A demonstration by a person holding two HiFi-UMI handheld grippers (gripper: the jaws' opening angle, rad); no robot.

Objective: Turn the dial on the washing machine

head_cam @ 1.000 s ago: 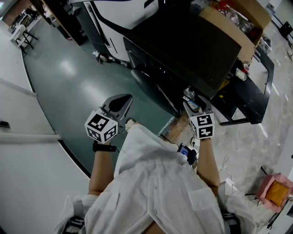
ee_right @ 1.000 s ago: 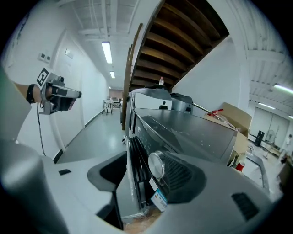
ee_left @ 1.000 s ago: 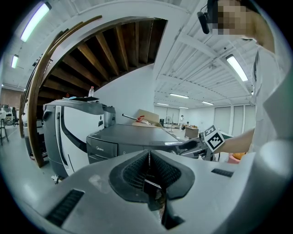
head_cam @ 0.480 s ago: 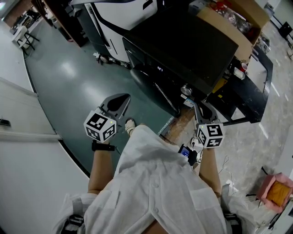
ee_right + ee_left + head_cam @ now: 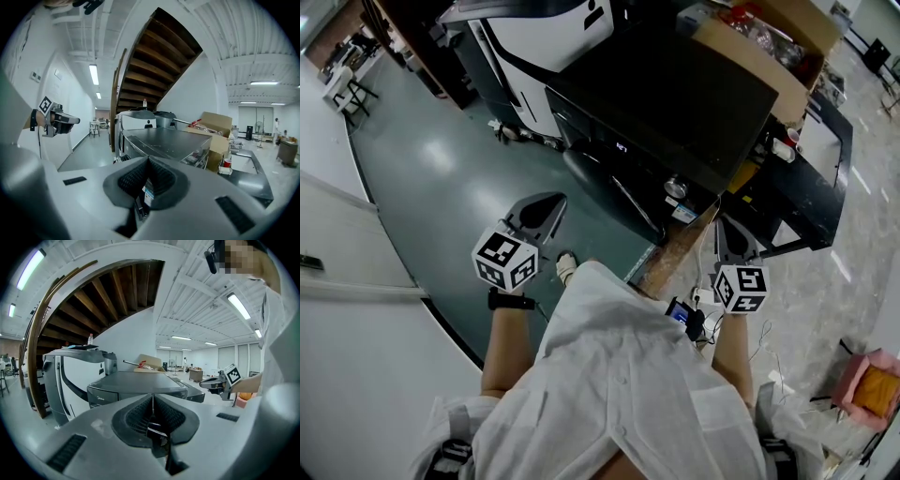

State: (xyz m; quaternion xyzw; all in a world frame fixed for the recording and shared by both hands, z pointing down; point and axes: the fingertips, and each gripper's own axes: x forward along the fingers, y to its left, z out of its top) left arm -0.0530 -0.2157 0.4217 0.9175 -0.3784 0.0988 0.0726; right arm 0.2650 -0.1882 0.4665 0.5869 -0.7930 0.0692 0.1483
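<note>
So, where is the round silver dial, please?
The round silver dial sits right of centre in the head view, on the dark washing machine's front, near the right gripper.

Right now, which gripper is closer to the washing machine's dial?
The right gripper, close beside the silver dial; the left gripper hangs farther off, over the green floor.

I hold my left tool (image 5: pixel 544 210) out ahead of my bare left forearm (image 5: pixel 508 347). Its jaws are pressed together with nothing between them, and the left marker cube (image 5: pixel 505 260) faces up. A dark band (image 5: pixel 512 301) circles that wrist. My right tool (image 5: pixel 724 228) sits well apart from it on the other side, its jaws likewise closed and empty. The right marker cube (image 5: pixel 741 288) rides just ahead of my right forearm (image 5: pixel 729 352). Both tools point forward, away from my body.
</note>
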